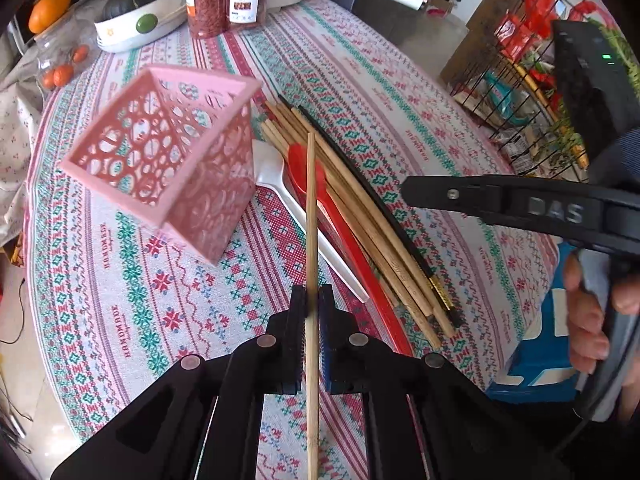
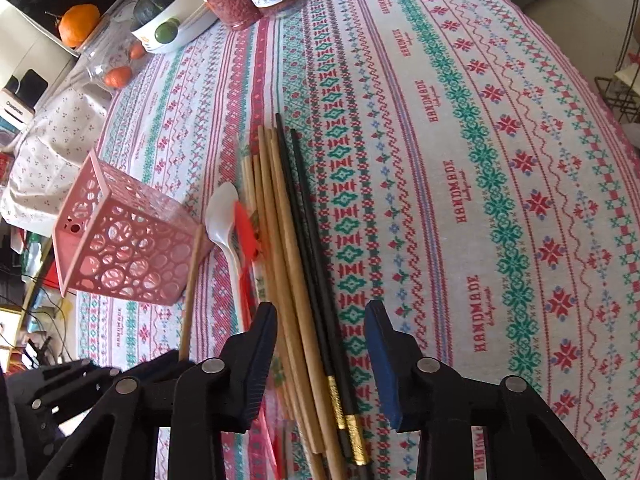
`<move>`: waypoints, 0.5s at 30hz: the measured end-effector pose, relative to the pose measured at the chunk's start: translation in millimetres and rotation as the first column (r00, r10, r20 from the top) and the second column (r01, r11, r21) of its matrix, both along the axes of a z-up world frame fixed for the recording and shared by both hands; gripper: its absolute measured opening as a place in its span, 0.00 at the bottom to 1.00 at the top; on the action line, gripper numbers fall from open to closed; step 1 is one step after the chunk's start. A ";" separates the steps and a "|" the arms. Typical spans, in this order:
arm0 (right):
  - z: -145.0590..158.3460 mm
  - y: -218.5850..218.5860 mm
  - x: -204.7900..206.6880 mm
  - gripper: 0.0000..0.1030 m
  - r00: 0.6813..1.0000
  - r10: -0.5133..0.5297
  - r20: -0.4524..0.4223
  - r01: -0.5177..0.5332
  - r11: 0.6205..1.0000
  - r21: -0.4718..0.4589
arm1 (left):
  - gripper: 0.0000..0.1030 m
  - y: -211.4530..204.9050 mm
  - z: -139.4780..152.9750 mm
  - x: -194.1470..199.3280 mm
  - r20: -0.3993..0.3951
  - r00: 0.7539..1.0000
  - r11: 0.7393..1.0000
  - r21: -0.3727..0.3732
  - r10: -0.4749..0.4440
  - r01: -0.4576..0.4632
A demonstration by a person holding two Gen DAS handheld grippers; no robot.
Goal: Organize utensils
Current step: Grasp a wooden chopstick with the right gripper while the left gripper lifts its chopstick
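My left gripper [image 1: 312,300] is shut on a single wooden chopstick [image 1: 311,208], which points away along its fingers, above the tablecloth. A pink perforated basket [image 1: 160,160] [image 2: 120,248] stands tilted to its left. A pile of wooden chopsticks [image 2: 280,260], two black chopsticks [image 2: 308,240], a red spoon [image 1: 304,172] and a white spoon [image 2: 224,216] lie together on the cloth. My right gripper [image 2: 320,332] hovers open over the near ends of the pile, its pads apart from the sticks. In the left wrist view the right gripper [image 1: 412,191] reaches in from the right, held by a hand.
At the table's far edge stand two jars of dried red goods [image 1: 204,0], a white bowl with a dark squash [image 1: 136,20] and oranges [image 1: 50,10]. A wire rack [image 1: 520,92] with packets stands off the table to the right, a blue box [image 1: 540,344] nearer.
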State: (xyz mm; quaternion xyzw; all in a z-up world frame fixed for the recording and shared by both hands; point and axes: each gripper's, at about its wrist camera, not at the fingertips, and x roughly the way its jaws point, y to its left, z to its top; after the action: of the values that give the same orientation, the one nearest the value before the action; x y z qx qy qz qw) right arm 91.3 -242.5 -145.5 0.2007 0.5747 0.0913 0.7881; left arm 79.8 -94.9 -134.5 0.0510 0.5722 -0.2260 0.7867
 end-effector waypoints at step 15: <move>-24.9 40.8 52.2 0.13 1.000 0.015 -0.002 -0.015 0.996 -0.083 | 0.06 83.1 51.7 -27.3 0.110 0.986 0.986 -0.122 0.123 -0.110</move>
State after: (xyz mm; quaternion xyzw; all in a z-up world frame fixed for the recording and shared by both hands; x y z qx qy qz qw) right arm 143.5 -201.7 -170.4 0.1634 0.5801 0.0732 0.7946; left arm 52.5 -11.7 -82.7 -0.0151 0.5131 -0.2089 0.8324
